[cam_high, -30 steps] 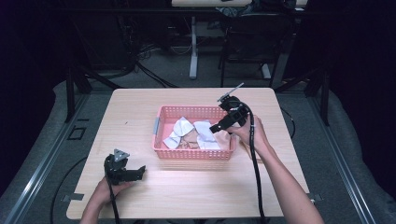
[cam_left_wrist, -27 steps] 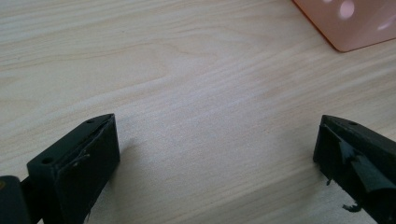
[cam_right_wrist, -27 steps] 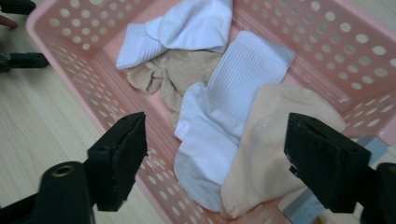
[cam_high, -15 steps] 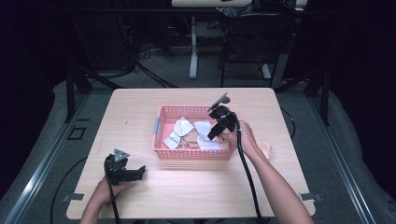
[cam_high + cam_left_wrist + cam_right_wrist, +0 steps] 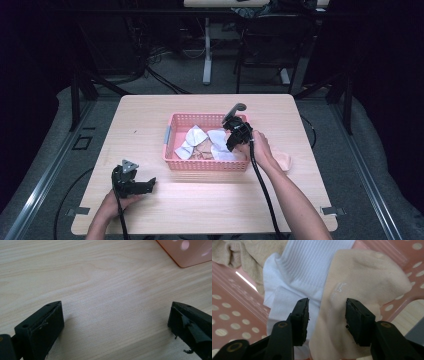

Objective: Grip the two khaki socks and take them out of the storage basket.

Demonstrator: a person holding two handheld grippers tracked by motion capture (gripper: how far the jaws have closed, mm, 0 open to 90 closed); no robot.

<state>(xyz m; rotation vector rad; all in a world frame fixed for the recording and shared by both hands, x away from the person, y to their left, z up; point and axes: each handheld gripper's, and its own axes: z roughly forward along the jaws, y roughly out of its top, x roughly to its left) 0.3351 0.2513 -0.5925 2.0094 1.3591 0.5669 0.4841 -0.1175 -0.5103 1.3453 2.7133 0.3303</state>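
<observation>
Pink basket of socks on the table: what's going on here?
A person is sorting socks with two handheld grippers. The right gripper is down in the pink basket, jaws open astride the edge of a peach sock that lies beside a white ribbed sock; nothing is gripped yet. Another peach sock lies on the table to the basket's right. The left gripper rests open on bare wood near the front edge.

My counter (image 5: 165, 110), light wood, carries a pink basket (image 5: 206, 165) near its middle. A peach sock (image 5: 283, 160) lies on the wood just right of the basket. My left tongs (image 5: 137, 185) rest near the front left.
</observation>
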